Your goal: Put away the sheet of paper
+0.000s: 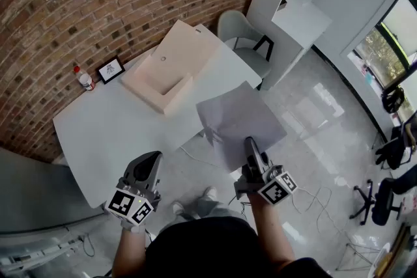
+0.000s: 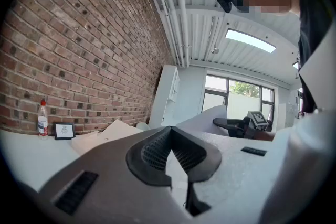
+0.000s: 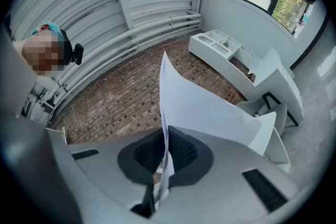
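A white sheet of paper (image 1: 236, 119) hangs in the air over the table's near right corner, pinched by its near edge in my right gripper (image 1: 251, 142). In the right gripper view the sheet (image 3: 205, 107) runs up from between the dark pads, curling over, and the right gripper (image 3: 164, 136) is shut on it. My left gripper (image 1: 148, 169) hovers off the table's front edge, left of the paper. Its pads meet with nothing between them in the left gripper view, so the left gripper (image 2: 170, 132) is shut. An open beige box (image 1: 171, 68) lies on the white table (image 1: 111, 133).
A small bottle (image 1: 83, 78) and a framed picture (image 1: 111, 69) stand by the brick wall. A grey chair (image 1: 242, 36) sits behind the table, beside a white shelf unit (image 1: 296, 6). Cables (image 1: 313, 205) lie on the glossy floor; office chairs (image 1: 381, 195) stand at the right.
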{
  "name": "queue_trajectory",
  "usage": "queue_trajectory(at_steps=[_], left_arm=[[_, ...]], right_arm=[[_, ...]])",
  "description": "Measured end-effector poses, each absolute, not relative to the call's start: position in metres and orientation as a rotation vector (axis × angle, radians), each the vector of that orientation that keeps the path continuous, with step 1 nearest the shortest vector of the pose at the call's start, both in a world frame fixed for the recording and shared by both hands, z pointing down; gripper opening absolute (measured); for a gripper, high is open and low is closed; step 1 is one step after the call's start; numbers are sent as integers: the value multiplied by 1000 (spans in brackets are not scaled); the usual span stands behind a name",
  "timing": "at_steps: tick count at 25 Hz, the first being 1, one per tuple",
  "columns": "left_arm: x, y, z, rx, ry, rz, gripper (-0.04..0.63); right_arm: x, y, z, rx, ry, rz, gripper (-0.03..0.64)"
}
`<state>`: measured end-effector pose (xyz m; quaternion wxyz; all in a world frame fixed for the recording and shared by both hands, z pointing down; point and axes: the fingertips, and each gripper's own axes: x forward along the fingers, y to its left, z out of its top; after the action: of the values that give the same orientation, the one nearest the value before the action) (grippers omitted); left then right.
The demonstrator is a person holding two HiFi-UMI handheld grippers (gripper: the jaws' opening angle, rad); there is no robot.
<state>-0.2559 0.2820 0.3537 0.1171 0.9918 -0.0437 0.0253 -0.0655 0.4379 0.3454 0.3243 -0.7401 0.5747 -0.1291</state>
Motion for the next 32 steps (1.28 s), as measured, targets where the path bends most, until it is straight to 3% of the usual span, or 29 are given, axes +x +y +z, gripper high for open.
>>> queue_trajectory(at_steps=[18, 32], left_arm=[[-171, 280, 365, 2964, -265, 144, 2], [-105, 198, 384, 2946, -336, 169, 3]], right_arm=[[18, 434, 355, -1860, 1542, -384, 8], [90, 329, 364, -1835, 1628, -444, 8]])
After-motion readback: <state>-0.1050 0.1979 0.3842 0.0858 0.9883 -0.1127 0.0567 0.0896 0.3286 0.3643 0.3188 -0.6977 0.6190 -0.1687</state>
